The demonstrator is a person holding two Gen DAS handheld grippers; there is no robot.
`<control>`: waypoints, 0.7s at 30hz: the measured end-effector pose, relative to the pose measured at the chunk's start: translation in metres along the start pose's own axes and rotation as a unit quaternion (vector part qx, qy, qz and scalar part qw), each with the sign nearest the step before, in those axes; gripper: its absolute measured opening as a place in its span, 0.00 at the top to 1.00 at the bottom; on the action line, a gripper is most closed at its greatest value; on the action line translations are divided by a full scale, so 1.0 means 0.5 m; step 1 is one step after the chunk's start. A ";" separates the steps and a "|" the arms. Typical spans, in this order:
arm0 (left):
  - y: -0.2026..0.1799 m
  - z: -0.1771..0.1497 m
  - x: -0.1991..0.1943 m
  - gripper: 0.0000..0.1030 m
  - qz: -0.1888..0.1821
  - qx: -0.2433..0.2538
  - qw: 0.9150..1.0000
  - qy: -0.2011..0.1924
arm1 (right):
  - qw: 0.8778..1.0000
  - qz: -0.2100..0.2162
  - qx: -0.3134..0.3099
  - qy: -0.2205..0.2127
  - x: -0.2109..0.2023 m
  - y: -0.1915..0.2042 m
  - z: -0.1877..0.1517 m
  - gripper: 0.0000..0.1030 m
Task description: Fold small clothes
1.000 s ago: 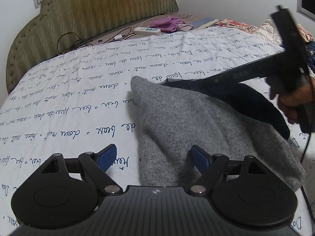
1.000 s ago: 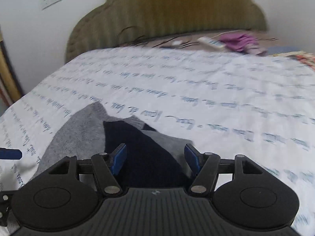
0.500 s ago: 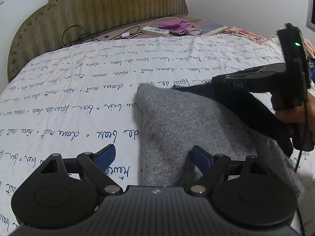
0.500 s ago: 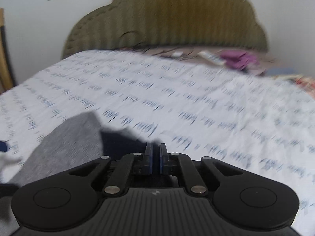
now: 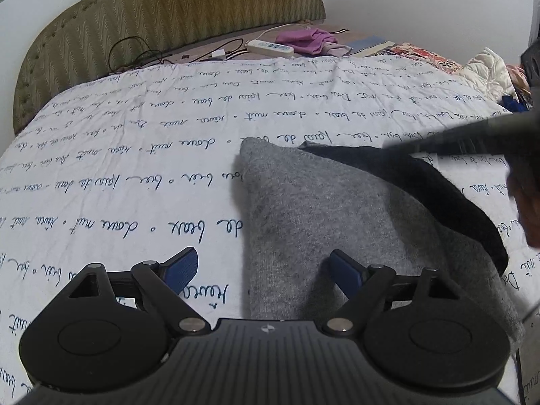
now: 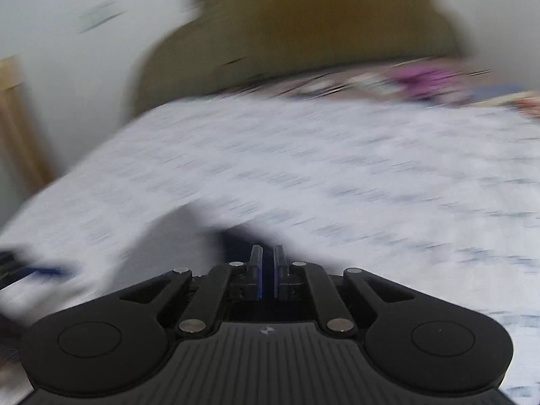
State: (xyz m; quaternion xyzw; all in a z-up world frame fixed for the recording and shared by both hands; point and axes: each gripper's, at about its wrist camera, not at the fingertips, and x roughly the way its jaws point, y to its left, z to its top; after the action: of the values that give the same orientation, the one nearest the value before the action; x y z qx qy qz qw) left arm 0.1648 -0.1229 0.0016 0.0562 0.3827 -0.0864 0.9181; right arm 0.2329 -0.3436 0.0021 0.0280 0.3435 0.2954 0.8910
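Gray cloth (image 5: 324, 222) lies on the bed (image 5: 135, 175), w/ a dark part (image 5: 438, 195) near the bed's right edge. Left gripper (image 5: 263, 268) has jaws wide, over the cloth's near edge. Right gripper (image 6: 267, 271) has jaws nearly shut, prob. pinching the dark part. Fast pull could slip it out & mess up the fold.

Fuzzy grey knit garment (image 5: 324, 209), matt printed cotton bedspread (image 5: 135, 168), ribbed fabric headboard (image 5: 168, 10)

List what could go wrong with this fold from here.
1. The right tool is shut on the dark navy edge of the grey knit garment and its view is motion-blurred; a fast pull may slip the thin pinch.
2. The left tool is open and pins nothing, so the whole garment may drag across the script-printed white bedspread.
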 end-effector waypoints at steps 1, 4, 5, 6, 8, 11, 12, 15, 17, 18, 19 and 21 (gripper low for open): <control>-0.002 0.002 0.003 0.14 0.000 0.002 1.000 0.001 | 0.999 0.029 -0.027 0.025 0.008 0.020 -0.006 0.94; -0.010 0.005 0.039 0.05 0.003 0.013 1.000 0.011 | 0.992 -0.015 -0.101 0.071 0.060 0.062 -0.029 0.93; -0.010 0.005 0.056 0.05 0.006 0.014 1.000 0.021 | 0.992 -0.049 -0.088 0.078 0.085 0.049 -0.027 0.91; -0.009 0.006 0.070 0.06 0.006 0.012 0.999 0.030 | 0.994 -0.064 -0.053 0.073 0.103 0.025 -0.020 0.91; -0.001 0.010 0.071 0.06 0.001 0.000 0.999 0.035 | 0.995 -0.084 0.008 0.058 0.125 -0.017 -0.007 0.91; 0.007 0.010 0.045 0.08 0.005 0.006 1.000 0.022 | 0.992 -0.115 -0.007 0.048 0.119 0.010 0.003 0.90; 0.008 0.009 0.038 0.08 0.009 0.008 1.000 0.019 | 0.990 -0.130 -0.028 0.041 0.108 0.030 0.002 0.89; 0.007 0.007 0.031 0.07 0.002 0.003 1.000 0.020 | 0.990 -0.127 -0.057 0.024 0.073 0.067 0.012 0.89; 0.003 0.005 0.036 0.07 -0.001 -0.002 1.000 0.027 | 0.994 -0.089 -0.058 0.034 0.077 0.084 0.020 0.83; 0.002 0.004 0.038 0.07 0.001 -0.003 1.000 0.029 | 0.992 -0.100 -0.062 0.046 0.093 0.086 0.022 0.79; 0.002 0.002 0.039 0.07 0.002 -0.005 1.000 0.030 | 0.987 -0.130 -0.068 0.066 0.121 0.081 0.021 0.68; 0.004 -0.001 0.037 0.07 0.002 -0.008 0.999 0.034 | 0.979 -0.179 -0.062 0.078 0.160 0.058 0.015 0.48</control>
State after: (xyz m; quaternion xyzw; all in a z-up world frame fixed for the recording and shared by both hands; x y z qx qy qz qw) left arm 0.1776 -0.1231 -0.0120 0.0520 0.4142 -0.0793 0.9052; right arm 0.2700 -0.2750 -0.0323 -0.1127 0.3926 0.1533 0.8998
